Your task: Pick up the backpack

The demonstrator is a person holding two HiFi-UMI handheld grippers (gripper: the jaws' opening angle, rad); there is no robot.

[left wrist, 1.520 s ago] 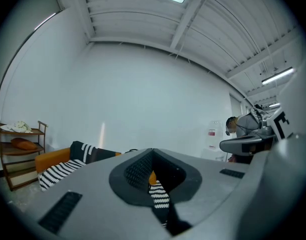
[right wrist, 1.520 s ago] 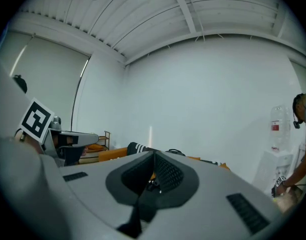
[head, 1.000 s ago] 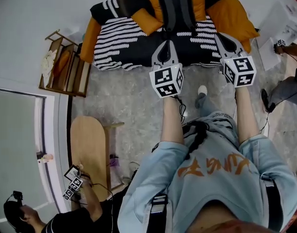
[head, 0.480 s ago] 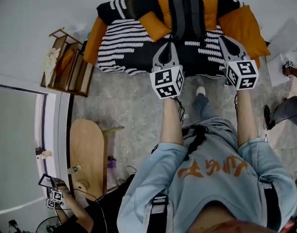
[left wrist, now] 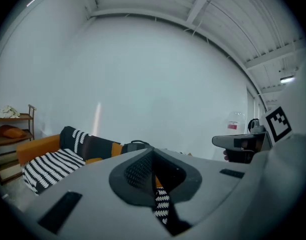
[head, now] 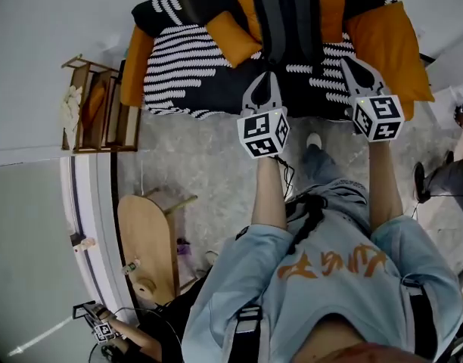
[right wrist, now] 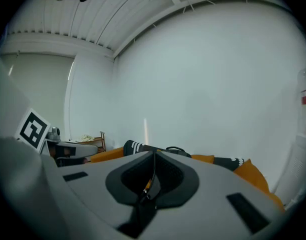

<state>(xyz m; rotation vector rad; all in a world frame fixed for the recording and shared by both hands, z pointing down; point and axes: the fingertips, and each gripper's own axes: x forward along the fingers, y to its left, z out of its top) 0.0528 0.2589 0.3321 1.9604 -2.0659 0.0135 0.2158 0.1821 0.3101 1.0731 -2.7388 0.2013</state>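
A dark grey backpack (head: 290, 21) stands upright against the back of an orange sofa (head: 383, 36), on a black-and-white striped blanket (head: 194, 59). My left gripper (head: 266, 76) is shut and empty, just short of the sofa's front edge, below and left of the backpack. Level with it to the right, my right gripper (head: 352, 65) is also shut on nothing. In the left gripper view the backpack's top handle (left wrist: 135, 144) peeks over the closed jaws. The right gripper view shows that handle (right wrist: 175, 149) above its closed jaws too.
An orange cushion (head: 230, 35) lies left of the backpack. A wooden shelf rack (head: 95, 108) stands left of the sofa. A wooden skateboard (head: 144, 248) lies on the floor at lower left, near another person's hand (head: 114, 331) holding marker cubes. A person's legs (head: 451, 176) are at the right edge.
Both grippers have come closer to the sofa and the backpack, staying shut. The person at lower left has shifted further down the view.
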